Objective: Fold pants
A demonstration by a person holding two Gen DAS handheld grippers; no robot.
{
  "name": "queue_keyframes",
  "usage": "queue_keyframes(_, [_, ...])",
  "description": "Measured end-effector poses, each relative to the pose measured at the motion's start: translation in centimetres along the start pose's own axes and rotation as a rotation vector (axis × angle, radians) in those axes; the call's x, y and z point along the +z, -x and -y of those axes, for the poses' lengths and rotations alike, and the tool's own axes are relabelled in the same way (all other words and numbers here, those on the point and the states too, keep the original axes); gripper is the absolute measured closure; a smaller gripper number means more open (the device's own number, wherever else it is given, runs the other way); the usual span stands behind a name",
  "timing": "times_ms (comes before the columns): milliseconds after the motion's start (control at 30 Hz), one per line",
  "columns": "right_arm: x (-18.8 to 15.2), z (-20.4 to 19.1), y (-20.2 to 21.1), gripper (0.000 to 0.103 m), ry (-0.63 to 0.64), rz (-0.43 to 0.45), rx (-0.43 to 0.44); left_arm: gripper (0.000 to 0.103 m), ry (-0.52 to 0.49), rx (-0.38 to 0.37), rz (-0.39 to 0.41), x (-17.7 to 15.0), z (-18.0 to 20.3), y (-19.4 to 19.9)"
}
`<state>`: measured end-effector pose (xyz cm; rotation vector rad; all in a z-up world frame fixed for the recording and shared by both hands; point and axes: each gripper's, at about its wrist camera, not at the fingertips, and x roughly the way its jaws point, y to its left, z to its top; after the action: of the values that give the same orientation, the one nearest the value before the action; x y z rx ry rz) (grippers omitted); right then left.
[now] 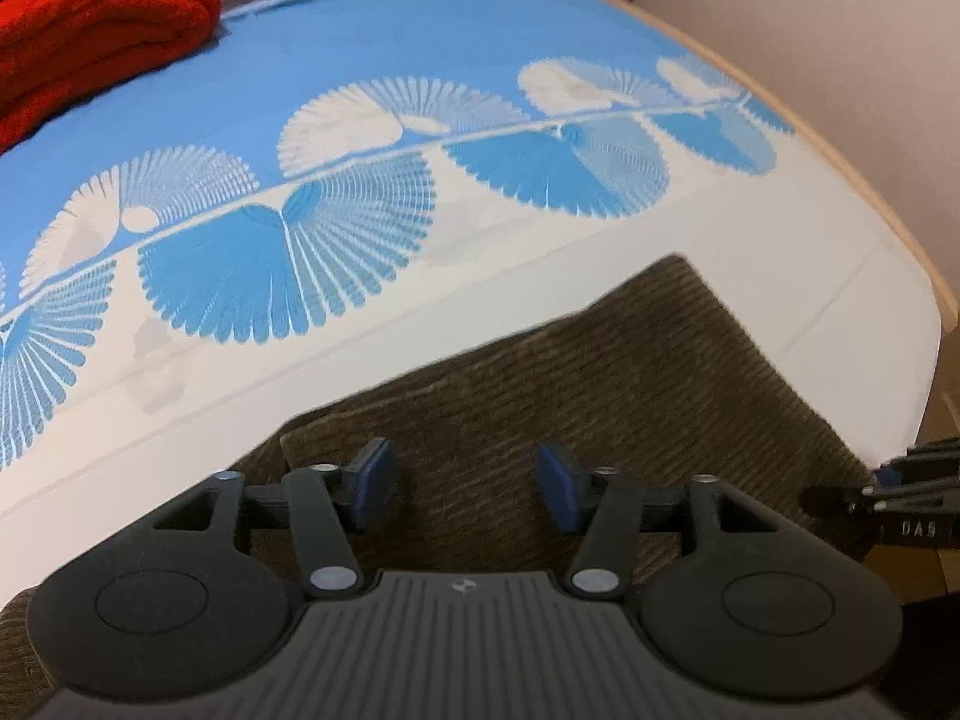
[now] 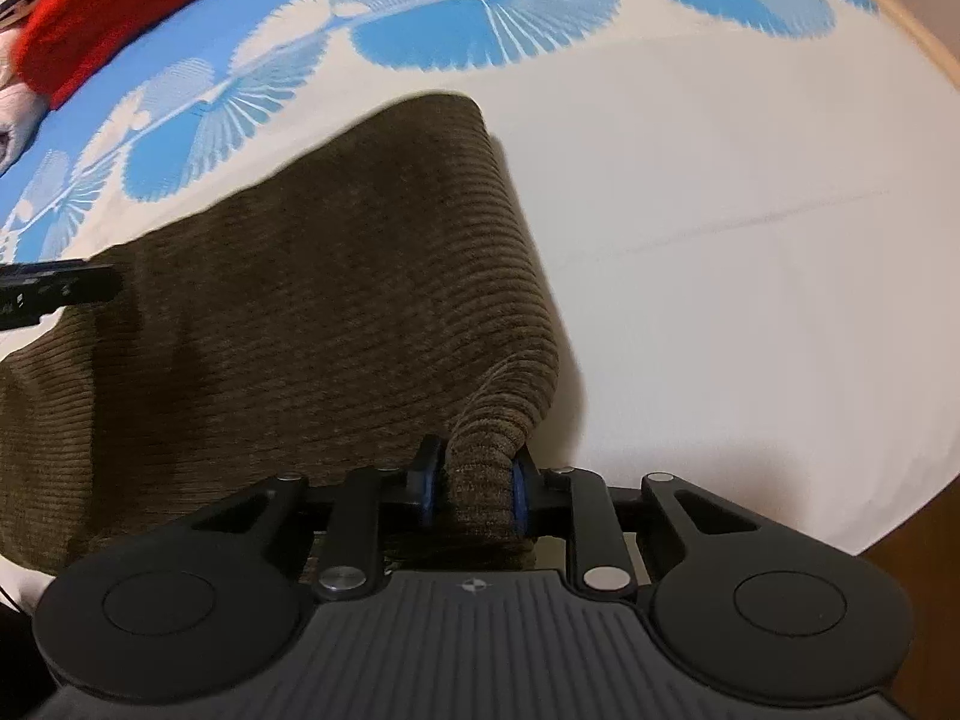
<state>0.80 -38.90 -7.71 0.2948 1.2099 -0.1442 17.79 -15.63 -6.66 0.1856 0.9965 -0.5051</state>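
Brown corduroy pants [image 1: 600, 372] lie on the white part of a blue-and-white patterned cloth. My left gripper [image 1: 468, 489] is open just above the pants, blue pads apart, nothing between them. In the right wrist view the pants [image 2: 336, 276] stretch away from me. My right gripper [image 2: 471, 489] is shut on a bunched edge of the pants, lifted slightly off the surface. The right gripper shows at the right edge of the left wrist view [image 1: 900, 498]; the left gripper shows at the left edge of the right wrist view [image 2: 54, 288].
A folded red garment [image 1: 96, 30] lies at the far left, and shows in the right wrist view [image 2: 114, 6]. The patterned cloth [image 1: 420, 60] covers the surface. A wooden edge [image 1: 840, 144] runs along the right, with a wall beyond.
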Motion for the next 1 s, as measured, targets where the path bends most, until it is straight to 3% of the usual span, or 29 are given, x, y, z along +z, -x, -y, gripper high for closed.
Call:
queue_keyframes(100, [-0.2, -0.4, 0.8, 0.08, 0.023, 0.036, 0.005, 0.027, 0.021, -0.024, 0.04, 0.2, 0.3, 0.9])
queue_keyframes(200, [-0.6, -1.0, 2.1, 0.081, 0.061, 0.092, 0.02, 0.021, 0.045, -0.095, 0.077, 0.3, 0.6, 1.9])
queue_keyframes(433, [-2.3, -5.6, 6.8, 0.081, 0.295, 0.314, 0.101, 0.017, 0.172, -0.414, 0.109, 0.9, 1.2, 4.1])
queue_keyframes(533, [-3.8, -8.4, 8.3, 0.081, 0.454, 0.402, 0.14, 0.013, 0.218, -0.499, 0.111, 0.9, 1.1, 4.9])
queue_keyframes(667, [-5.5, -11.3, 8.2, 0.081, 0.598, 0.414, 0.17, 0.009, 0.16, -0.431, 0.117, 0.7, 1.8, 5.3])
queue_keyframes(833, [-6.1, -13.6, 7.8, 0.081, 0.666, 0.41, 0.193, 0.01, 0.091, -0.337, 0.014, -0.3, 2.7, 2.9])
queue_keyframes(900, [-6.3, -14.4, 7.5, 0.081, 0.714, 0.403, 0.193, 0.021, 0.057, -0.262, -0.002, -0.7, 3.1, 2.2])
queue_keyframes(1000, [-6.5, -15.4, 7.2, 0.081, 0.747, 0.402, 0.202, 0.05, 0.1, -0.227, -0.044, -1.2, 2.1, 1.4])
